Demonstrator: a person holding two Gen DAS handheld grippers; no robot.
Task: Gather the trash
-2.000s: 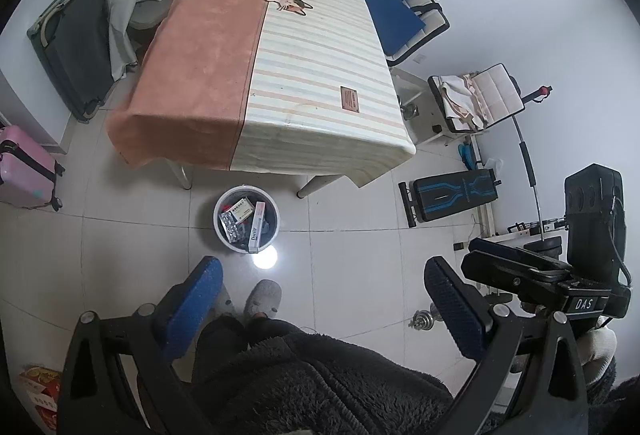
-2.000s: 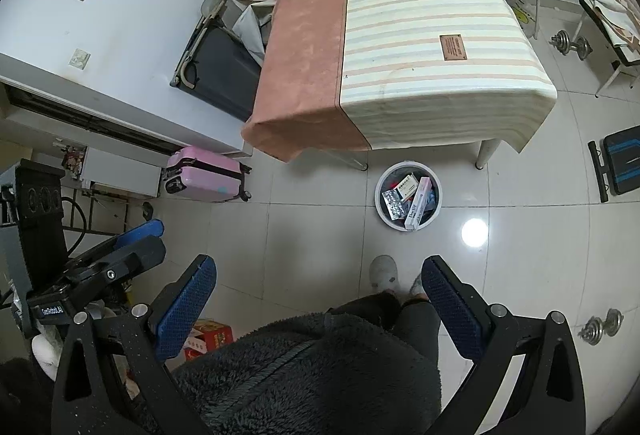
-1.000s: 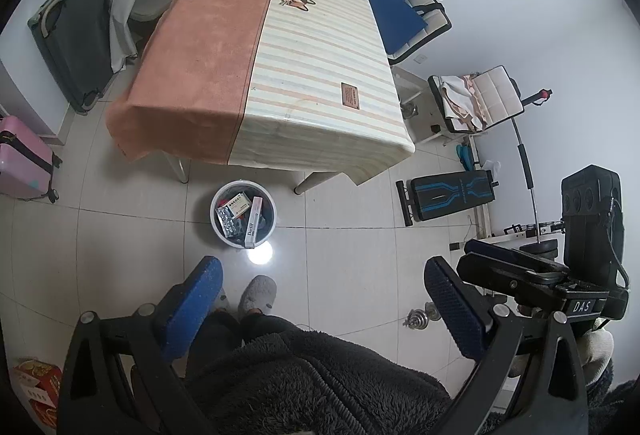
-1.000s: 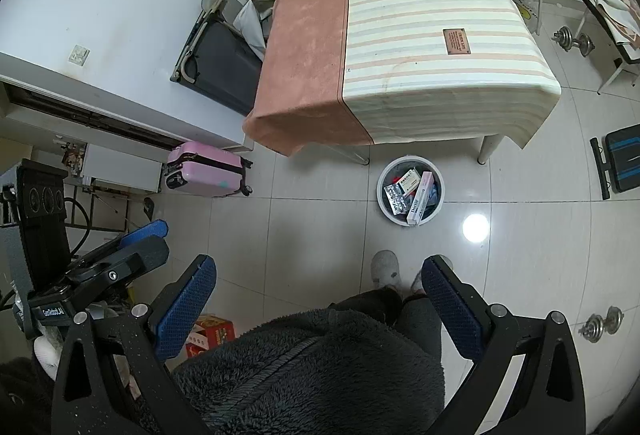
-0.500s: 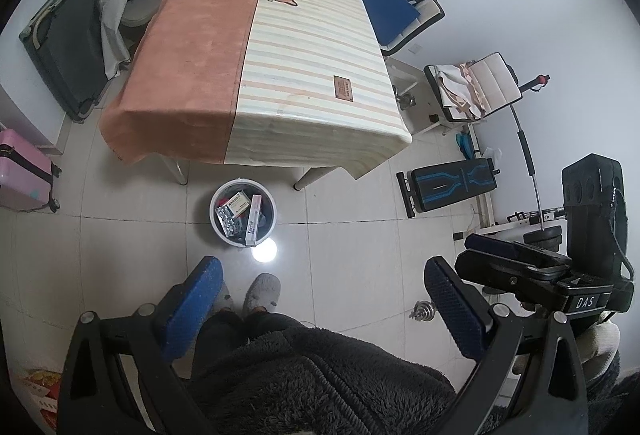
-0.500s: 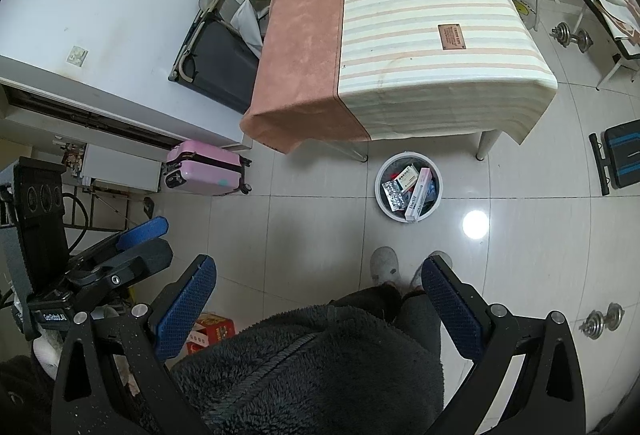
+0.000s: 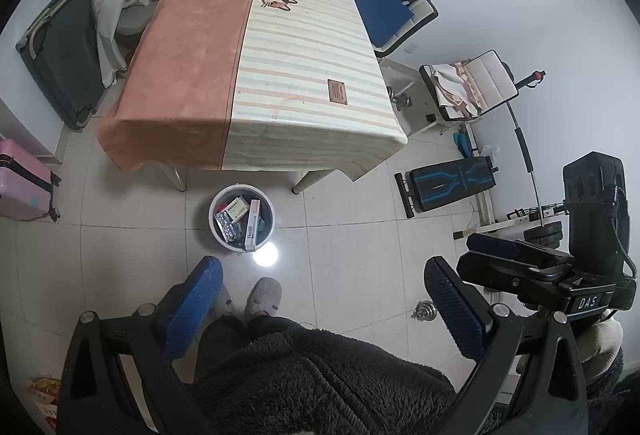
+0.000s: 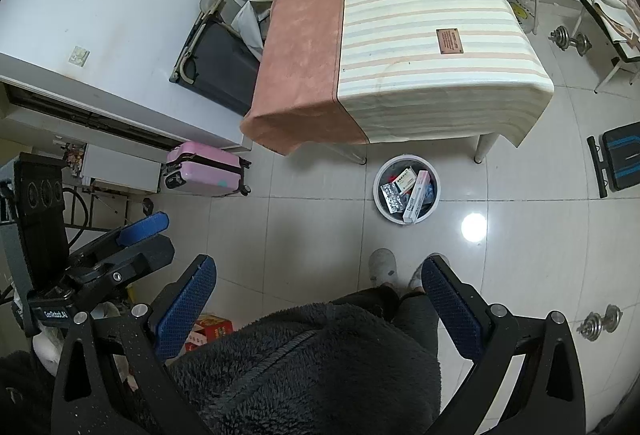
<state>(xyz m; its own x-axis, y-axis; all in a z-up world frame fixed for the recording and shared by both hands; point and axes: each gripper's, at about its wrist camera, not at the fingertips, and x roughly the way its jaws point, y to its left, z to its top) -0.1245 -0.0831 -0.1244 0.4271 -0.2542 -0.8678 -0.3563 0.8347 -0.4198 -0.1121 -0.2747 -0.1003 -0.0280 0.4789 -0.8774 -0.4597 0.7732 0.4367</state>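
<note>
1. Right now your left gripper [image 7: 320, 291] has its blue-padded fingers [image 7: 192, 299] spread wide, with nothing between them.
2. Your right gripper [image 8: 318, 287] is likewise wide open and empty.
3. Ahead of both pairs of fingertips, the white trash bin [image 7: 242, 217] [image 8: 406, 191] stands on the tiled floor just beside the table [image 7: 280, 75] leg, holding a blister pack [image 8: 393, 199] and small cartons [image 8: 416, 195].
4. Your slippered feet [image 7: 262, 295] show between the left fingers, short of the bin.
</note>
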